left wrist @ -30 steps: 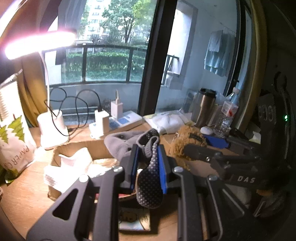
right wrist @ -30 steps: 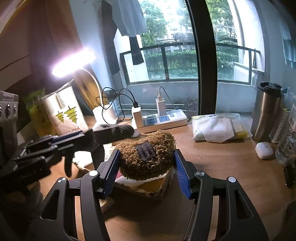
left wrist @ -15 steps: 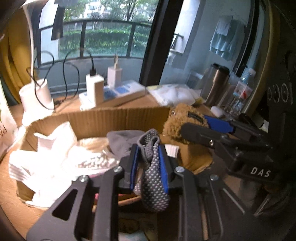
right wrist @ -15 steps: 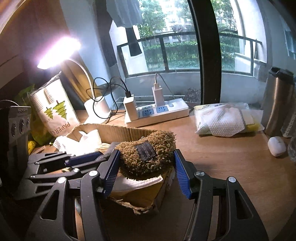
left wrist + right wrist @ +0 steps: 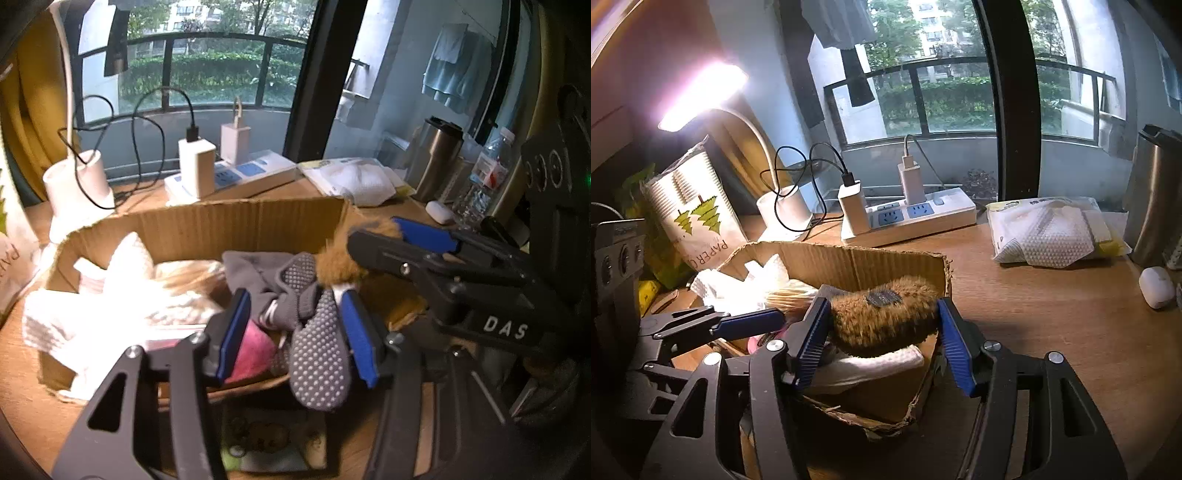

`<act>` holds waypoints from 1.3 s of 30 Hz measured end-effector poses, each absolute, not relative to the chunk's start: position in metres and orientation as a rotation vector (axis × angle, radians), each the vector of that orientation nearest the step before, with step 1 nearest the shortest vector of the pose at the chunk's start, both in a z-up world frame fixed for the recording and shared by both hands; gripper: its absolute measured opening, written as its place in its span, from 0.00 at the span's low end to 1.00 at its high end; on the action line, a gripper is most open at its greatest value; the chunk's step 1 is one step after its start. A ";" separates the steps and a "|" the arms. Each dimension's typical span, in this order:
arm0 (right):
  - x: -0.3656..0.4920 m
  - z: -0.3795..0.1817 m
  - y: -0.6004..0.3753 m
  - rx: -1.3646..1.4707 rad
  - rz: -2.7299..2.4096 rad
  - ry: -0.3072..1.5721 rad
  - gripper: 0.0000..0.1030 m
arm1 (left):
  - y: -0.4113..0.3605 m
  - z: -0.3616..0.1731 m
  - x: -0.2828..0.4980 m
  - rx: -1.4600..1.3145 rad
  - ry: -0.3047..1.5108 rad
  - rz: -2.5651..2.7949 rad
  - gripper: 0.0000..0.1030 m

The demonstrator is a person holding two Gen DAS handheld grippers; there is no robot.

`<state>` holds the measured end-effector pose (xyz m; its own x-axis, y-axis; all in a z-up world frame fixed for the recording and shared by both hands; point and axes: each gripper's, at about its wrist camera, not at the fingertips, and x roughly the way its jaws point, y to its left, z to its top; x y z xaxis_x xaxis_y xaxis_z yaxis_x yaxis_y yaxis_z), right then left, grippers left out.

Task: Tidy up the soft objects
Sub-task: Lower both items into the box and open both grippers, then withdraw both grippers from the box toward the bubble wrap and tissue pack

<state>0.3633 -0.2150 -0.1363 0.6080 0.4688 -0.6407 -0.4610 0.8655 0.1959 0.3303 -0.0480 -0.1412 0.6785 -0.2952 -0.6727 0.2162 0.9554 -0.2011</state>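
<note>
A cardboard box [image 5: 240,218] [image 5: 849,258] holds white tissues, a pink cloth and other soft pieces. My left gripper [image 5: 295,332] hangs over its near side, jaws opening. The grey dotted sock [image 5: 317,362] sags between the pads. It leans on the right pad and is clear of the left one. My right gripper [image 5: 882,332] is over the box's right corner with the brown fuzzy item [image 5: 882,317] between its pads. Both pads still touch it and its underside rests on white tissue. These jaws are starting to open. One of the left gripper's fingers [image 5: 750,323] reaches in from the left.
Behind the box stand a white power strip [image 5: 908,218] with chargers and cables, and a lamp base [image 5: 783,212]. A paper bag [image 5: 694,221] is at the left. A tissue pack [image 5: 1052,236], a steel tumbler [image 5: 1156,199] and a white case [image 5: 1156,288] lie to the right.
Both grippers came down from above the box into it. The left jaws spread apart and the grey sock slumped. The brown item sank lower between the right pads.
</note>
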 end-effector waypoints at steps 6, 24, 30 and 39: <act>0.355 -0.123 -0.215 0.020 0.523 0.709 0.67 | -0.035 -0.131 0.317 -0.107 0.749 -0.249 0.54; 0.298 -0.085 -0.204 -0.021 0.513 0.659 0.67 | -0.005 -0.097 0.255 -0.137 0.654 -0.204 0.63; 0.276 -0.076 -0.196 -0.041 0.508 0.644 0.67 | 0.004 -0.089 0.231 -0.141 0.623 -0.201 0.63; 0.245 -0.070 -0.177 -0.075 0.508 0.636 0.67 | 0.029 -0.088 0.197 -0.169 0.595 -0.182 0.63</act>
